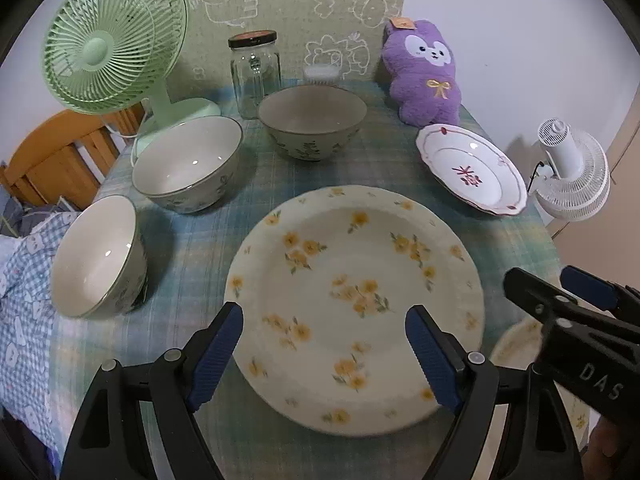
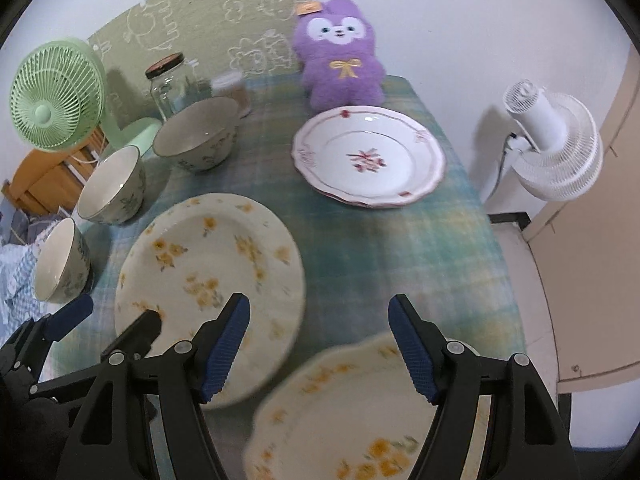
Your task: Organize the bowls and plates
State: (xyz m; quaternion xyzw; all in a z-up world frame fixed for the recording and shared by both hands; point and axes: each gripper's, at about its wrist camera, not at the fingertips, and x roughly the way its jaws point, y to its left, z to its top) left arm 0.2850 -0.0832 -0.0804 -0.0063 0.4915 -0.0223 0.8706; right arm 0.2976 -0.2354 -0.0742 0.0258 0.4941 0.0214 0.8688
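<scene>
Bowls stand in a row down the table's left side: a small bowl (image 1: 100,258) nearest, a middle bowl (image 1: 188,164) behind it, a large bowl (image 1: 312,120) farthest, by the jar (image 1: 255,76). At centre lies the big yellow plate (image 1: 356,304), with the left gripper (image 1: 324,356) hovering over its near rim, fingers wide and holding nothing. Rightward, the red plate (image 2: 370,156) sits before the plush (image 2: 340,56), and the right gripper (image 2: 320,348), also wide and empty, hangs above a scalloped yellow plate (image 2: 340,412) at the near edge.
</scene>
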